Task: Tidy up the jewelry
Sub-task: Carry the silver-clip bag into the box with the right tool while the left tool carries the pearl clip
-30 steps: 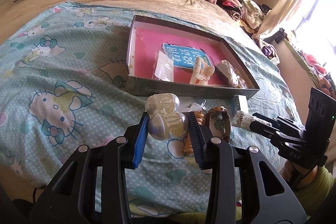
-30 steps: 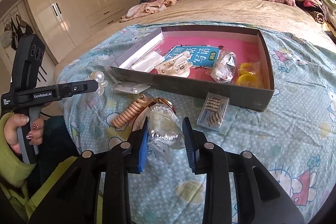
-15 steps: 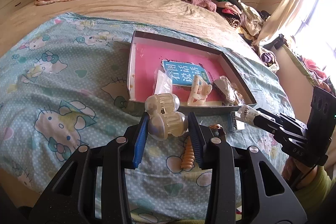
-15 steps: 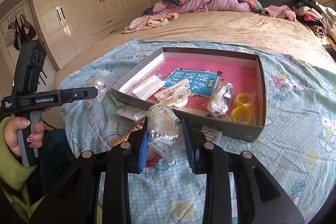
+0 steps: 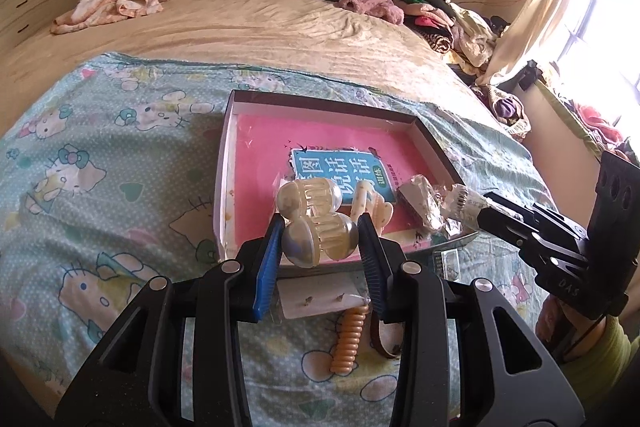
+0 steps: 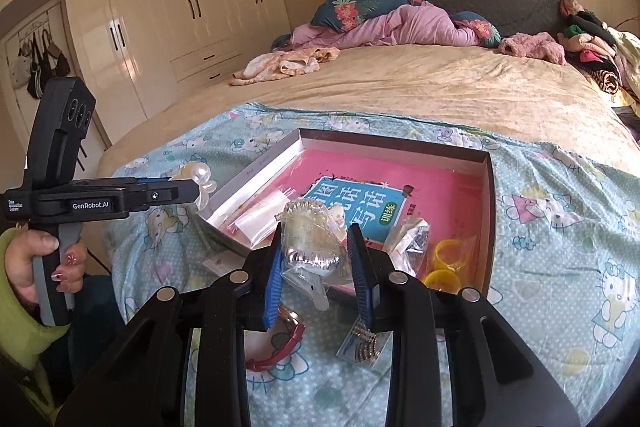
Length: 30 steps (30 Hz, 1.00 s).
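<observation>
Left gripper (image 5: 320,239) is clamped on a pearly hair claw clip (image 5: 318,227); I see both blue pads pressing its lower lobe, the clip raised over the near wall of the box (image 5: 224,163). Right gripper (image 6: 314,255) is pinched on a clear plastic bag (image 6: 312,247) with a silvery piece inside, held above the box's near edge.

Under the left gripper on the Hello Kitty sheet (image 5: 100,147): a small card with earrings (image 5: 316,297), an orange spiral hair tie (image 5: 349,339), a brown band (image 5: 384,343). Under the right one: a red strap (image 6: 280,347) and a flat clear case of beads (image 6: 364,345).

Inside the box, on a pink liner: blue-cover booklet (image 6: 356,205), cream claw clip (image 5: 372,205), another bagged item (image 6: 412,239), yellow rings (image 6: 448,257).

Beyond that, tan bedspread (image 6: 440,87), then pink bedding (image 6: 408,23) at the headboard.
</observation>
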### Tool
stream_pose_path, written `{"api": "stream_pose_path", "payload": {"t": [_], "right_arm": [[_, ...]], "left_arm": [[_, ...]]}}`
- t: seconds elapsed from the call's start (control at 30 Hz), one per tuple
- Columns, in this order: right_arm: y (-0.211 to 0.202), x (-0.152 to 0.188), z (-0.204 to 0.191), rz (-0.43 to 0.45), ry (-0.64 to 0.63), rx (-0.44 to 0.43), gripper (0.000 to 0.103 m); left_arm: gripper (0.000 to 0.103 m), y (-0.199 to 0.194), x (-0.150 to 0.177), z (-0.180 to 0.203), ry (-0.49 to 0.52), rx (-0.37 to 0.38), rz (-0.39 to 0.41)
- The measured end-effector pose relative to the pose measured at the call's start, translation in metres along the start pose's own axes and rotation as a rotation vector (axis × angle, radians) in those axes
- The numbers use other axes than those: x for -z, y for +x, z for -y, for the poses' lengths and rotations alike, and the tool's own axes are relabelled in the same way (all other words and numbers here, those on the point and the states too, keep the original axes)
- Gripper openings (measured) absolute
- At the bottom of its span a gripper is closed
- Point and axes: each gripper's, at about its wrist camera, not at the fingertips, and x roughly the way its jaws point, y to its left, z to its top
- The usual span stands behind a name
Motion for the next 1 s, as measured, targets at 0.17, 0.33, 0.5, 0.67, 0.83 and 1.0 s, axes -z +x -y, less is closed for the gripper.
{"api": "stream_pose_path", "payload": {"t": [0.17, 0.33, 0.5, 0.67, 0.83, 1.0], "right_arm": [[0.005, -0.008, 0.010, 0.016, 0.006, 0.013, 0.029], [0.011, -0.012, 0.019, 0.021, 0.017, 0.027, 0.029], [0.016, -0.013, 0.027, 0.018, 0.026, 0.038, 0.029], [0.025, -0.013, 0.035, 0.003, 0.038, 0.052, 0.029], [0.037, -0.013, 0.041, -0.016, 0.046, 0.059, 0.029], [0.050, -0.014, 0.041, -0.039, 0.049, 0.058, 0.029]], "left_arm": [[0.029, 0.011, -0.010, 0.004, 0.011, 0.001, -0.007], [0.029, 0.023, -0.016, 0.007, 0.019, 0.000, -0.020], [0.029, 0.036, -0.020, 0.009, 0.029, -0.001, -0.042], [0.029, 0.049, -0.021, 0.011, 0.034, -0.001, -0.062], [0.029, 0.061, -0.020, 0.010, 0.039, -0.003, -0.087], [0.029, 0.069, -0.019, 0.009, 0.047, -0.003, -0.108]]}}
